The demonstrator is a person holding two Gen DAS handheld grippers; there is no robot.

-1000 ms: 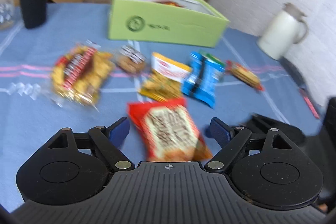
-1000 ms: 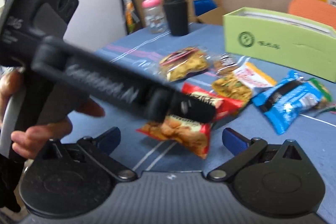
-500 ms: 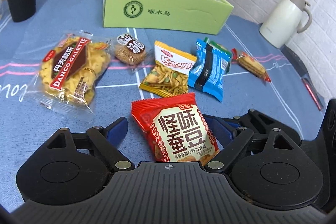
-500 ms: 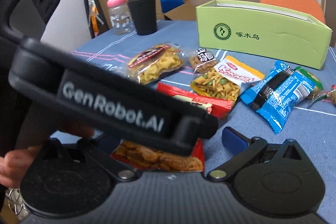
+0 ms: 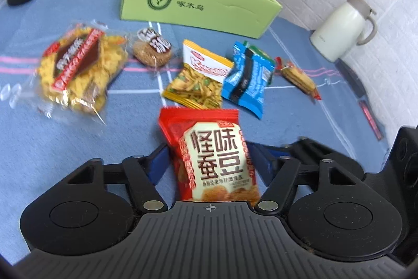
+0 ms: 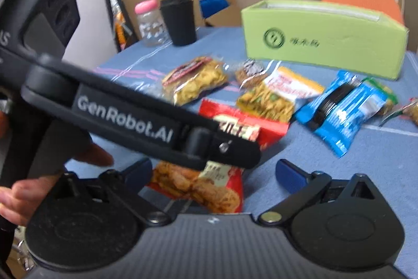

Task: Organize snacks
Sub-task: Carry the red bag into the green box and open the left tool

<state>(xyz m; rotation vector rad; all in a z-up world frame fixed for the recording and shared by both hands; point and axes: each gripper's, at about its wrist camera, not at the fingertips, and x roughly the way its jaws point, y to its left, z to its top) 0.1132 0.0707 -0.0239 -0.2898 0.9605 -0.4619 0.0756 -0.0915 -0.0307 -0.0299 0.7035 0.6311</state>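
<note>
Two grippers meet over the red snack bag point(image 5: 211, 161): the left gripper point(image 5: 209, 161) has just been closing and now pinches it, lifted just above the blue table point(image 5: 52, 148). The right gripper point(image 6: 213, 171) has been closing too, but stays open, with the bag's corner between its fingers and the left gripper's arm across its view. Five other snack packs lie between them and the green box point(image 5: 193, 4) at the far edge.

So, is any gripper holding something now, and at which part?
The left gripper has just closed its fingers on the red snack packet, at its two side edges. The right gripper holds nothing.
</note>
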